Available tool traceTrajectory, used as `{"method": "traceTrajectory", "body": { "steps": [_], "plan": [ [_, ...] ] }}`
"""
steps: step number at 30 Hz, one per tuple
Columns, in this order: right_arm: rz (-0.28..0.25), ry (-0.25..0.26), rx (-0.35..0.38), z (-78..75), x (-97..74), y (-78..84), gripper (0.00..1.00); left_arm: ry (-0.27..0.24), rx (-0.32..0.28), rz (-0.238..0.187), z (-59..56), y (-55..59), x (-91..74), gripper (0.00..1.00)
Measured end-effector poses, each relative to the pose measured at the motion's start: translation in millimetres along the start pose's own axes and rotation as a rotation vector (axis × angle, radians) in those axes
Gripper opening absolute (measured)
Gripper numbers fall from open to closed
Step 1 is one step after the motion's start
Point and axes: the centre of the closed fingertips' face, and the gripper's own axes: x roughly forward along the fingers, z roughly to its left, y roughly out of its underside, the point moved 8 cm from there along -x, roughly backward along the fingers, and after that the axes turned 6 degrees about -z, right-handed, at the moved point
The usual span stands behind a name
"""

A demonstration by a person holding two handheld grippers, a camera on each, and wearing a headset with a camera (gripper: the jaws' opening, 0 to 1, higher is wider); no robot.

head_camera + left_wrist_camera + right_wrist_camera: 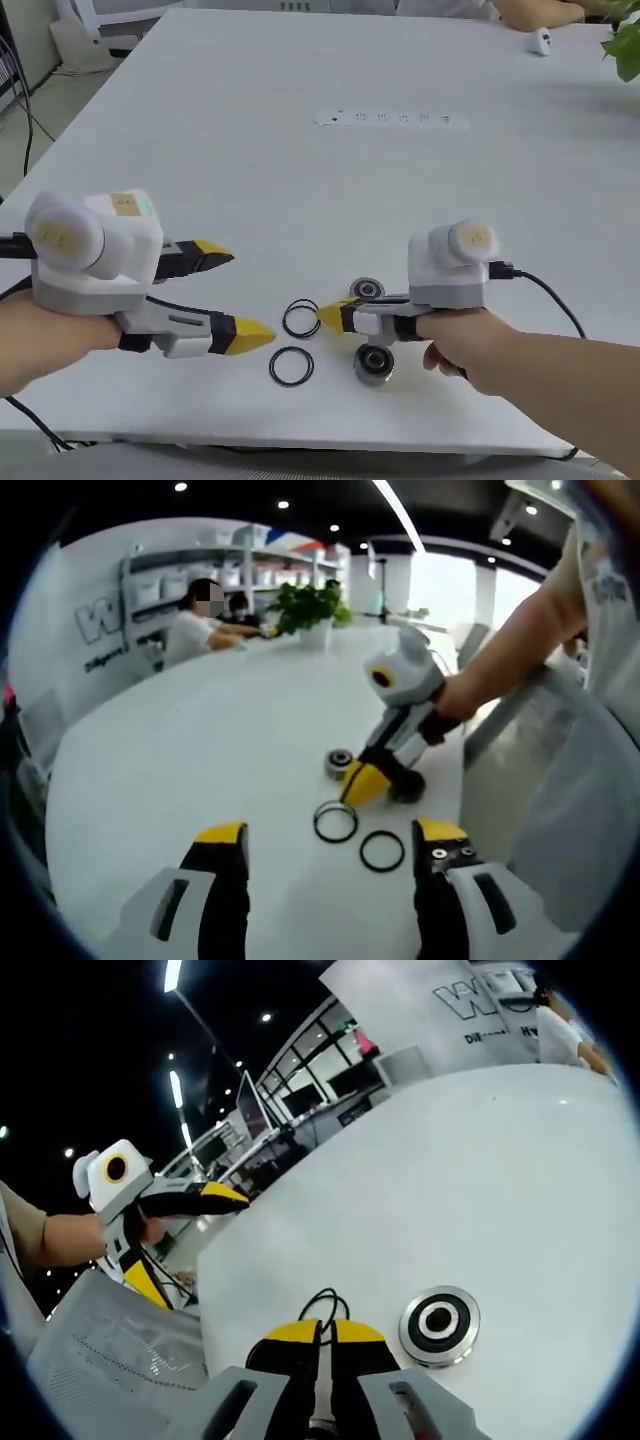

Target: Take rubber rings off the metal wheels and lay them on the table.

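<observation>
Two black rubber rings (301, 319) (291, 366) lie flat on the white table (300, 180), close to its front edge. Just right of them are two metal wheels (366, 290) (373, 362). My right gripper (330, 316) is shut with its yellow tips on the rim of the farther ring (322, 1302), which loops out from between them; one wheel (439, 1325) sits just beside the tips. My left gripper (235, 293) hovers open to the left of the rings, and both rings (335, 821) (382, 851) lie ahead of its tips (330, 832).
A socket strip (390, 118) is set into the table's middle. A small white object (540, 42) and a plant (625, 45) stand at the far right, where people sit. A cable (550, 295) trails from the right gripper. The table edge (300, 425) is close.
</observation>
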Motion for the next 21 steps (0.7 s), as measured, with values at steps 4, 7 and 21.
{"method": "traceTrajectory", "body": {
  "steps": [4, 7, 21],
  "plan": [
    [0.009, 0.002, -0.025, 0.8, 0.9, 0.8, 0.04, -0.002, -0.005, 0.003, 0.3, 1.3, -0.2, 0.67],
    [0.01, 0.007, -0.05, 1.8, 0.1, -0.6, 0.1, -0.002, -0.006, 0.006, 0.3, 1.8, -0.7, 0.67],
    [0.015, -0.012, -0.13, 13.9, -5.9, -2.8, 0.38, 0.008, 0.001, 0.002, -4.3, -3.8, -1.1, 0.67]
  ]
}}
